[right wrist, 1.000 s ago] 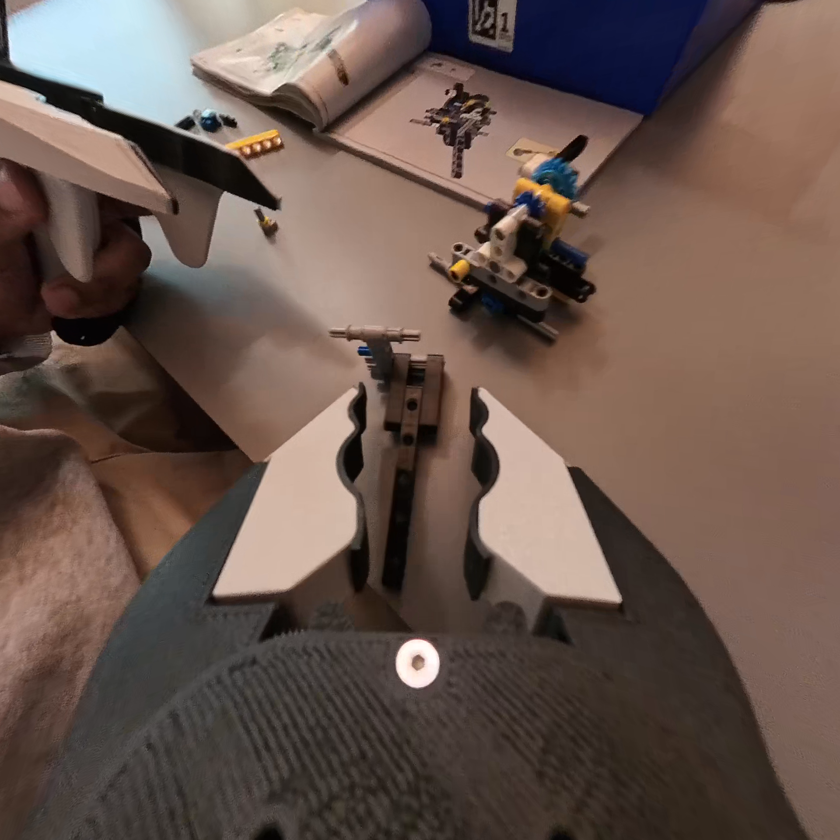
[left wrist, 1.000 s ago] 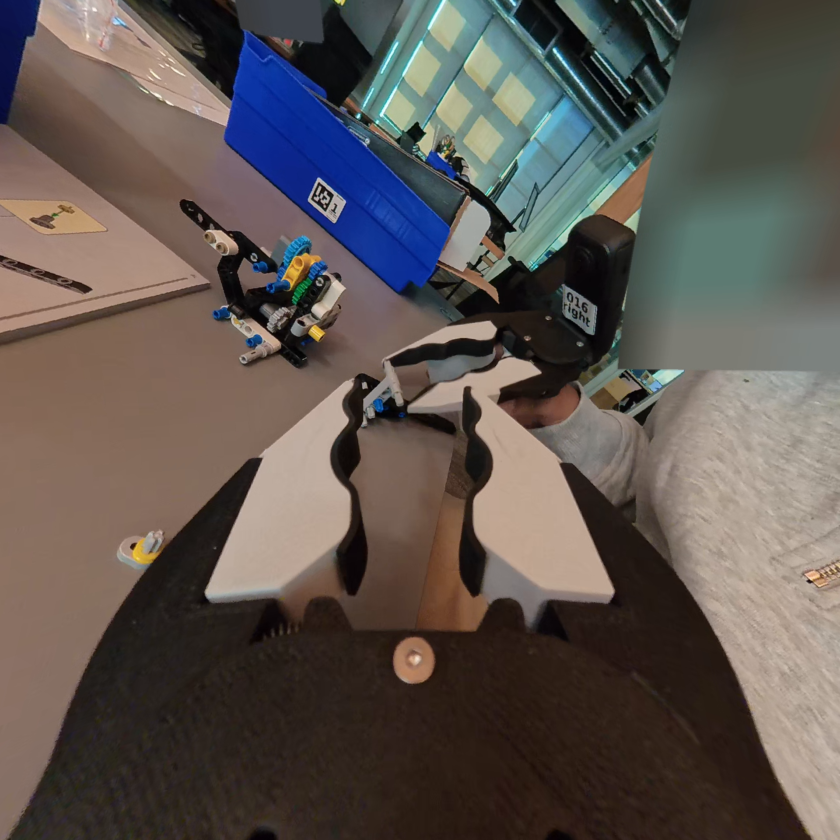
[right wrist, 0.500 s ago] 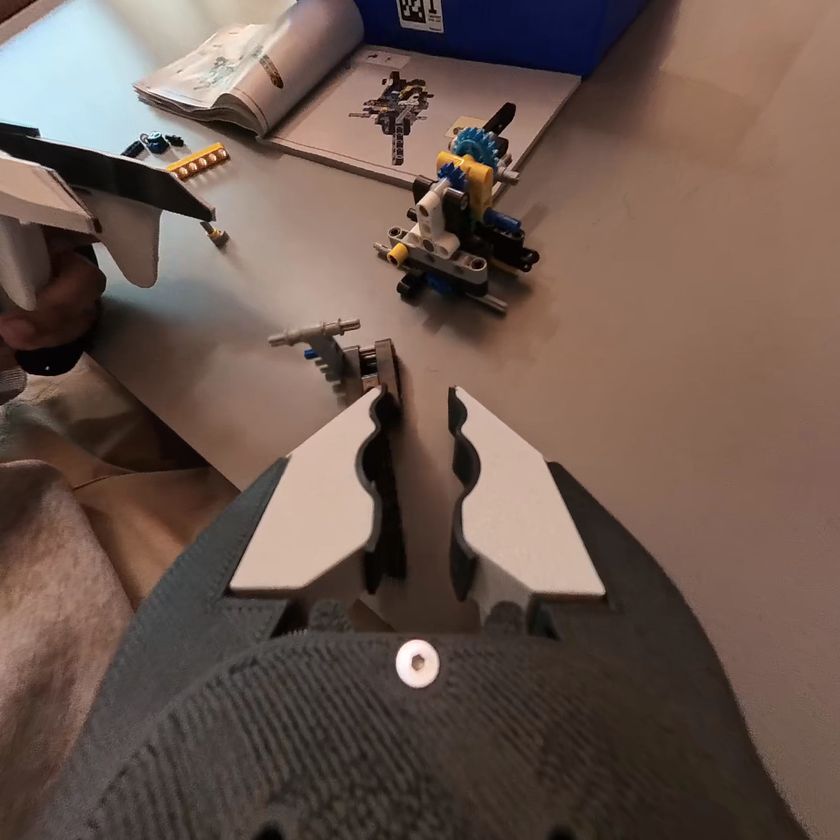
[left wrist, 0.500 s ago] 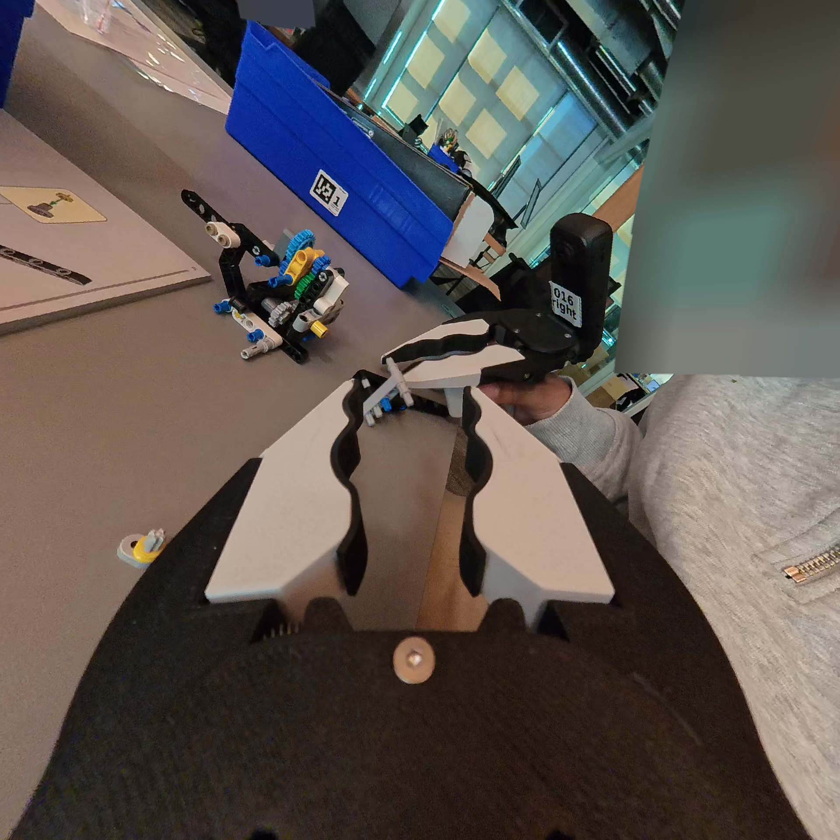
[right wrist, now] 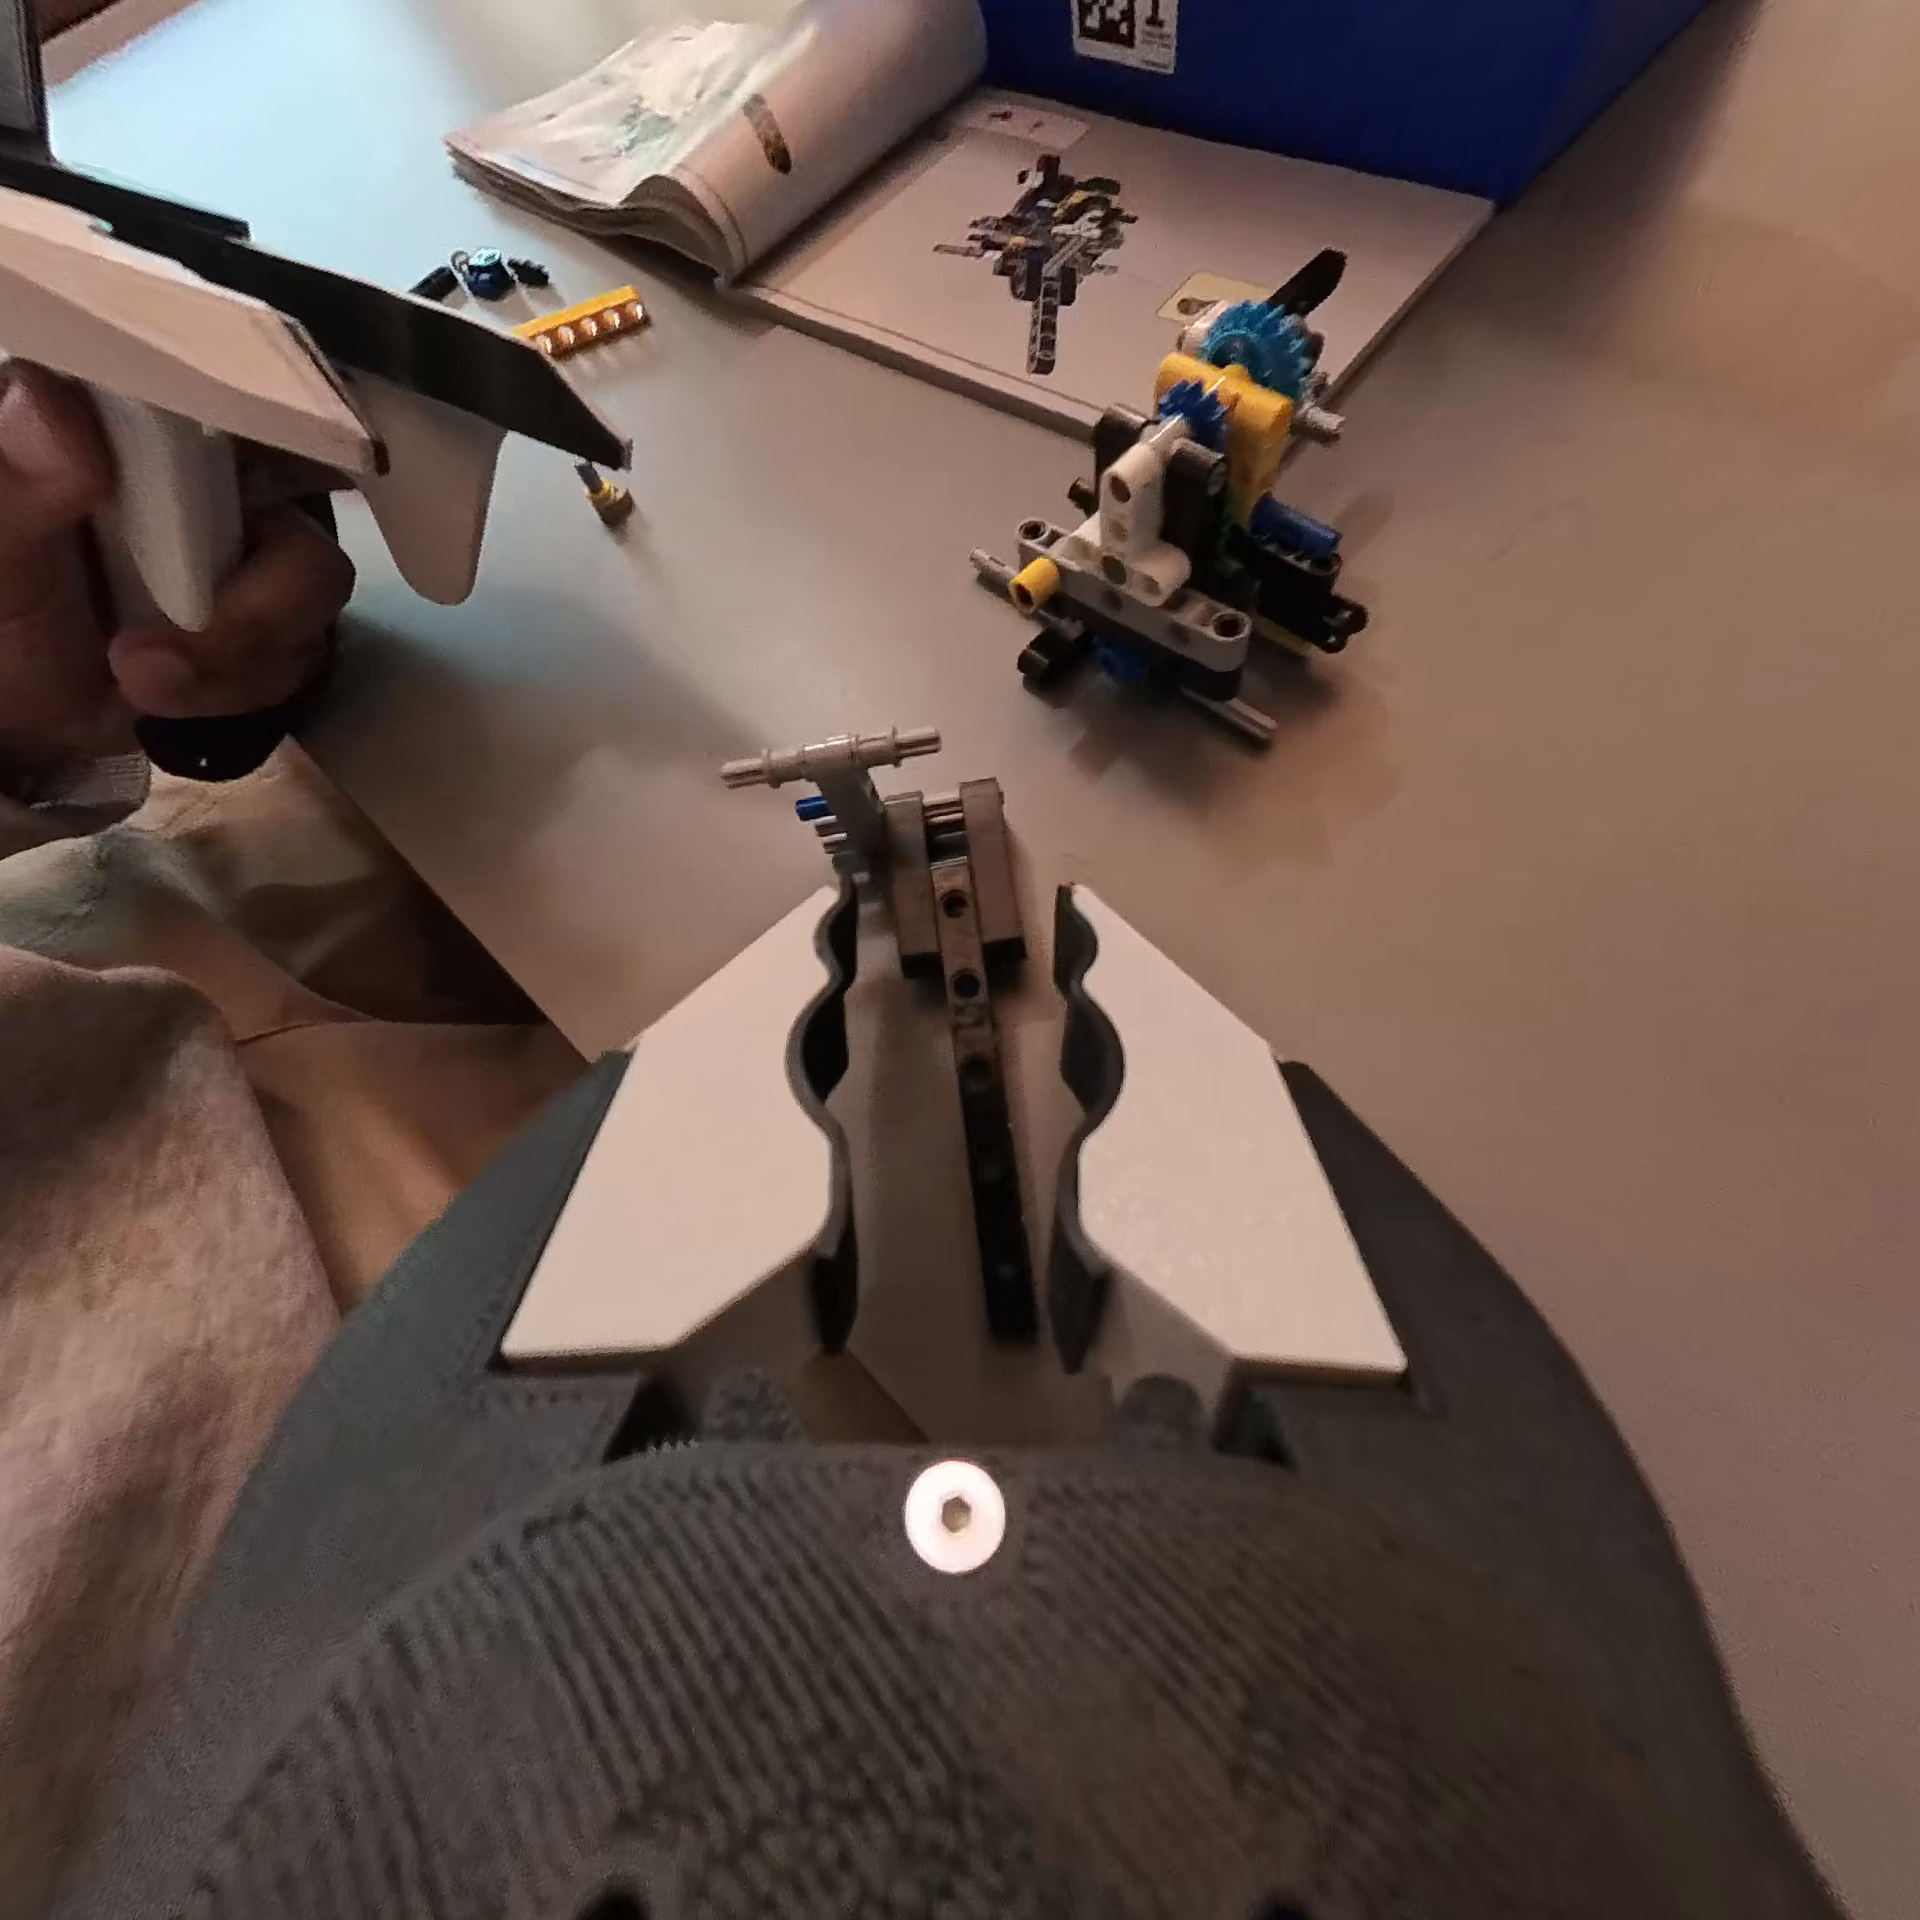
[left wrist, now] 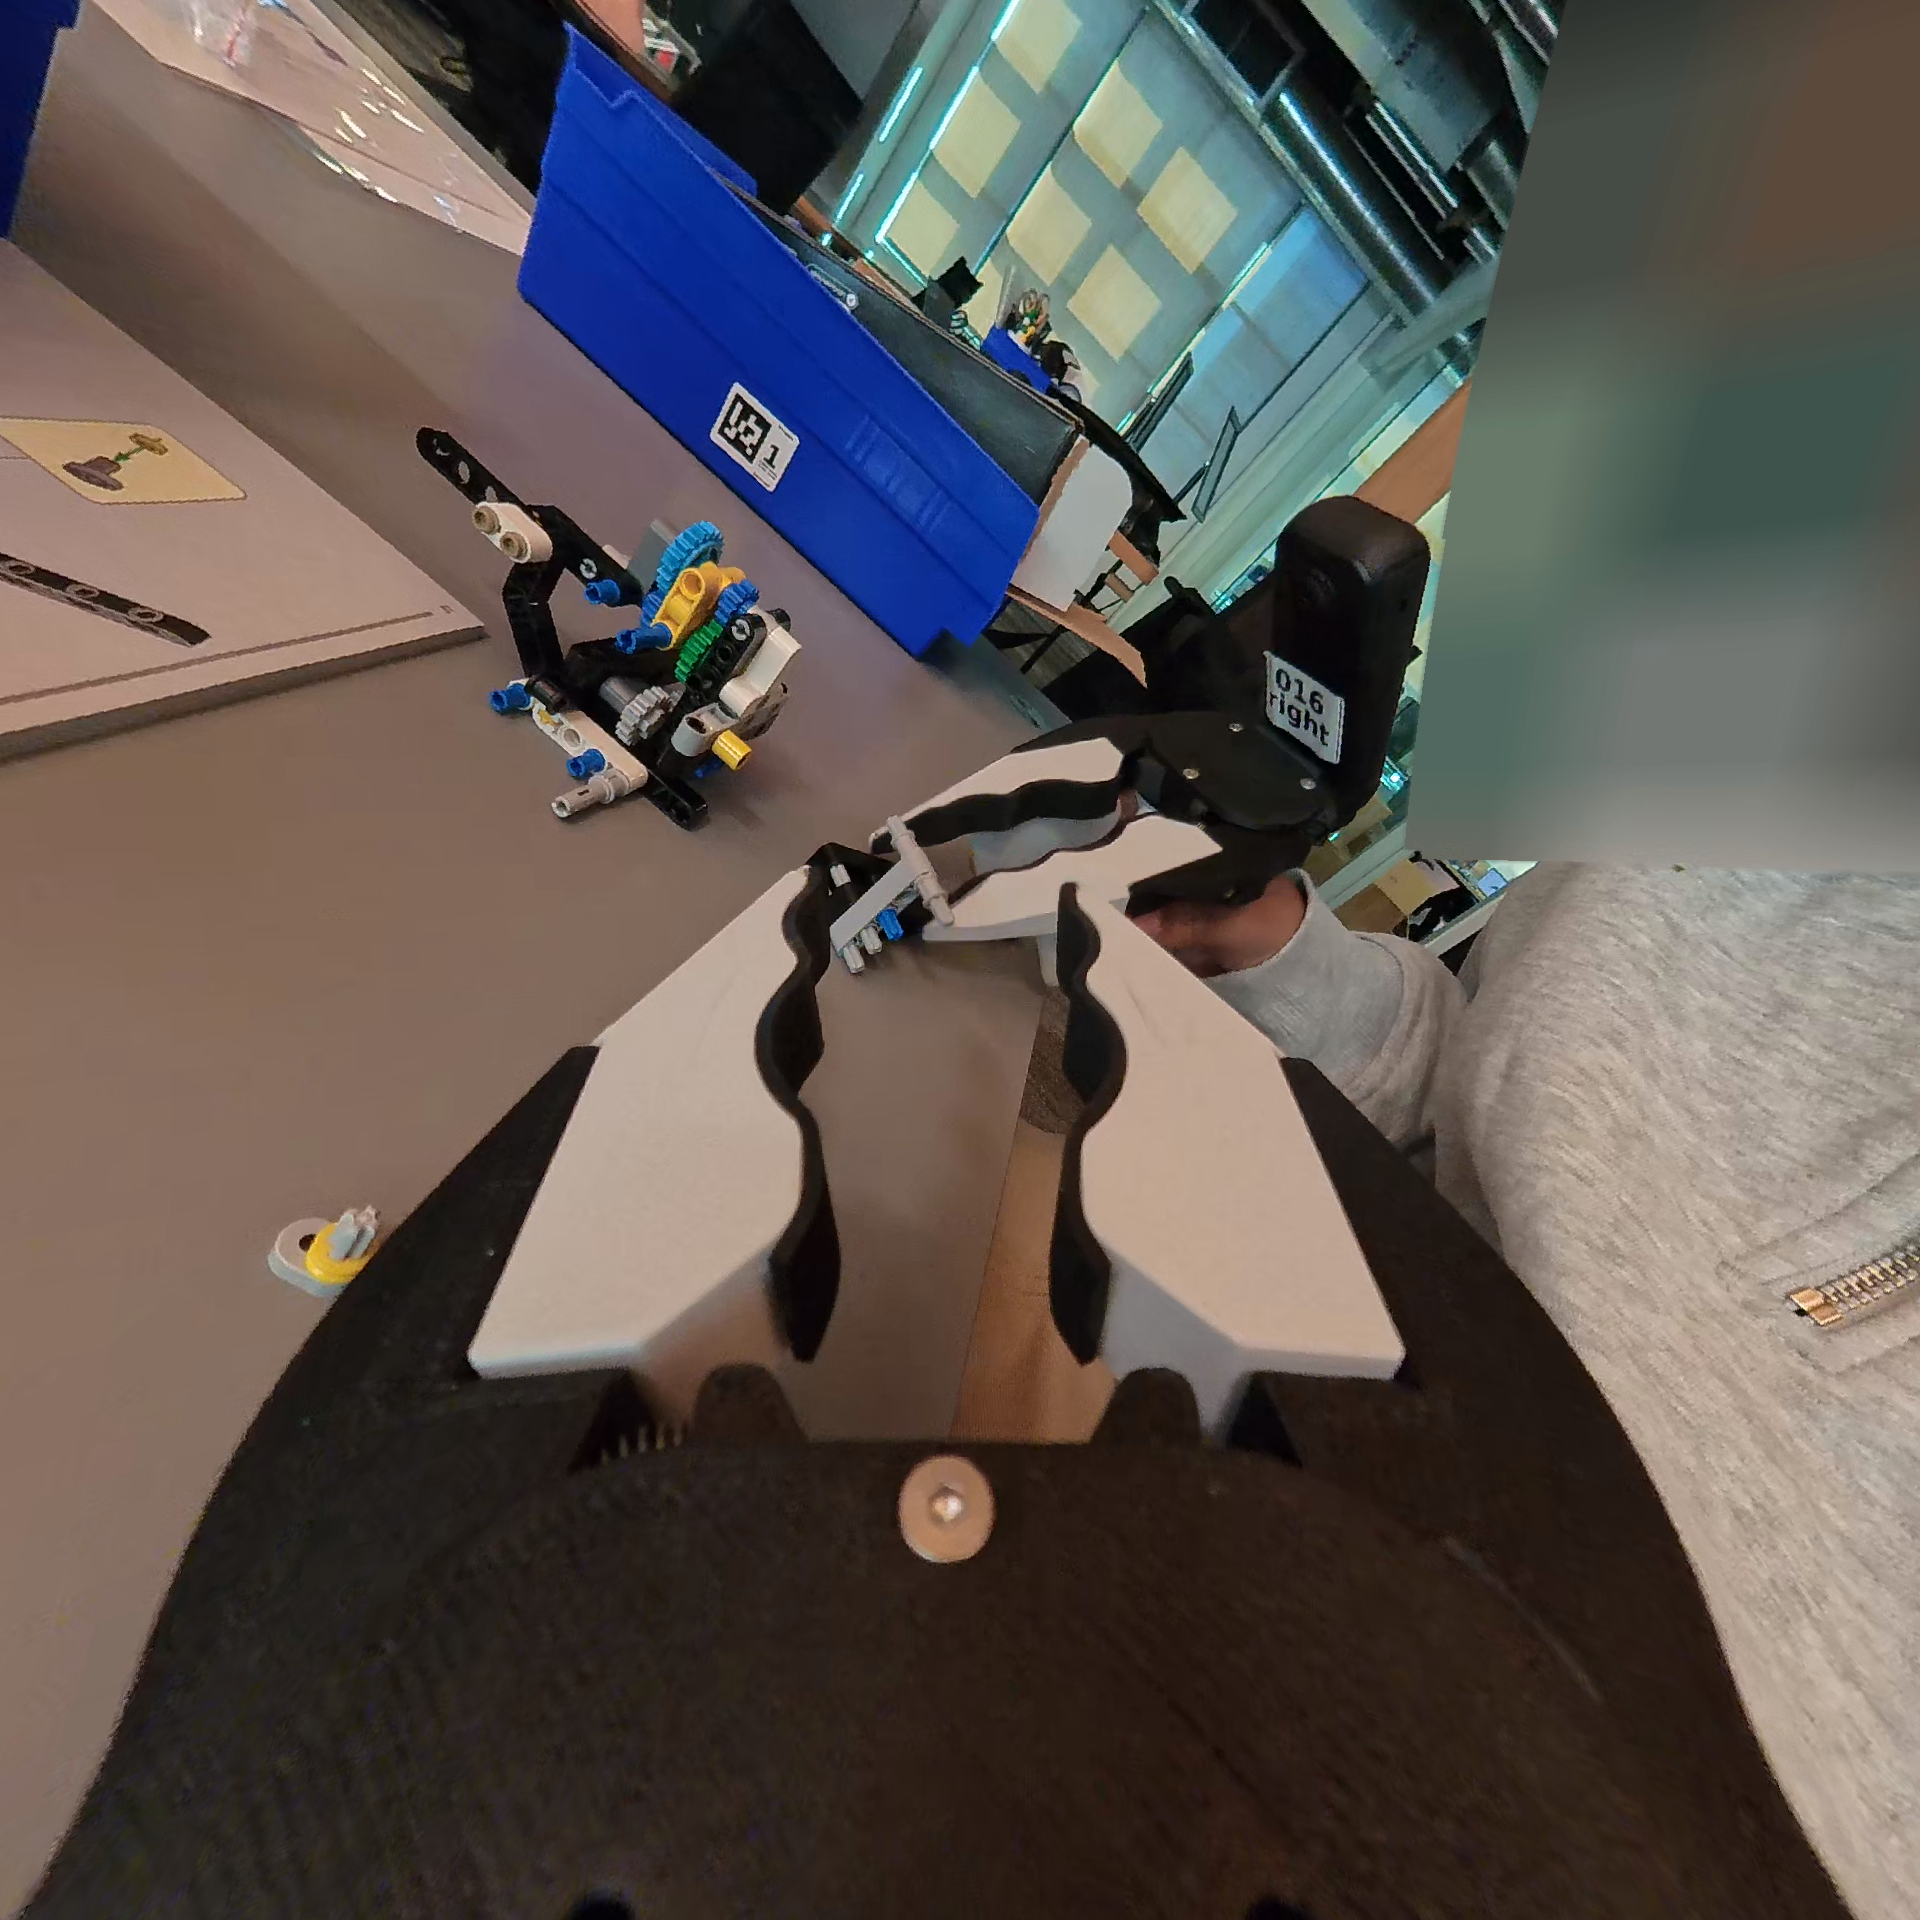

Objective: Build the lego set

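A small grey sub-assembly (right wrist: 940, 852) with a long black beam and a grey cross axle lies between the fingers of my right gripper (right wrist: 951, 894). The jaws stand wide apart with gaps on both sides of the beam. The same piece shows at that gripper's tips in the left wrist view (left wrist: 883, 904). The larger colourful Lego model (right wrist: 1174, 540) stands on the grey table beyond it, also seen in the left wrist view (left wrist: 644, 665). My left gripper (left wrist: 935, 925) is open and empty, pointing at the right gripper (left wrist: 935, 883) near the table's edge.
An open instruction booklet (right wrist: 935, 208) lies in front of a blue bin (left wrist: 790, 416). Loose parts lie about: an orange beam (right wrist: 587, 335), small blue and black bits (right wrist: 483, 272), and a yellow and grey piece (left wrist: 322, 1242). A person's grey sleeve (left wrist: 1320, 997) is close on the right. One gripper's finger ends stand about 11 centimeters off the other's.
My right gripper's jaws narrowed half a second ago with the sub-assembly against the left finger; now they are wide again and the piece sits centred. The left gripper has barely moved.
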{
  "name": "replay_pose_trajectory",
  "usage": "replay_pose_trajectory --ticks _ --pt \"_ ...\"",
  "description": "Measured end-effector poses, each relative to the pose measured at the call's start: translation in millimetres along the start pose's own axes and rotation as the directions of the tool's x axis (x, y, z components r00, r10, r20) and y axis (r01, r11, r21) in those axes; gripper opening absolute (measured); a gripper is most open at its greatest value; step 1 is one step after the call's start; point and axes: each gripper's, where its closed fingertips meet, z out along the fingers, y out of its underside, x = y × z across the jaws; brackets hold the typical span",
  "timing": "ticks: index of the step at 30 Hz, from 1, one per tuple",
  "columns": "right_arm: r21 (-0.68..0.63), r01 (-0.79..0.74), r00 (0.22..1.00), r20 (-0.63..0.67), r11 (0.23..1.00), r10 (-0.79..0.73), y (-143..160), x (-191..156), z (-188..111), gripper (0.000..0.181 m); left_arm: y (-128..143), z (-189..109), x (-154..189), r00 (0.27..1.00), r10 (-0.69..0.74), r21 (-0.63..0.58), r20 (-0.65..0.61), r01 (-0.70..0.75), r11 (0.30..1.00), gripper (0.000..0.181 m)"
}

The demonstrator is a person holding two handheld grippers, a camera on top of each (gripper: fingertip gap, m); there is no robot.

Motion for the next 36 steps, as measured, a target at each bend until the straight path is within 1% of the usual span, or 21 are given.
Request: replay_pose_trajectory --ticks 5,7,16,36 --pt "-0.038 0.053 0.998 -0.022 0.998 -0.053 5.7 -0.8 4.1 0.033 0.4 0.5 -0.2 1.0 -0.005 -0.005 -0.003 0.005 1.0 0.04" --pt "-0.044 0.069 0.997 -0.04 0.997 -0.071 6.6 1.1 4.2 0.025 0.3 0.5 -0.1 1.0 -0.005 -0.004 -0.003 0.005 1.0 0.04" --pt "-0.032 0.094 0.993 -0.062 0.995 -0.096 3.6 3.2 2.9 0.024 0.0 0.5 -0.1 1.0 -0.009 -0.003 -0.006 0.009 1.0 0.04" --pt "-0.032 0.083 0.993 -0.077 0.996 -0.085 4.4 6.9 5.1 0.024 -1.4 -0.1 1.1 1.0 -0.011 0.006 -0.018 0.011 1.0 0.04"
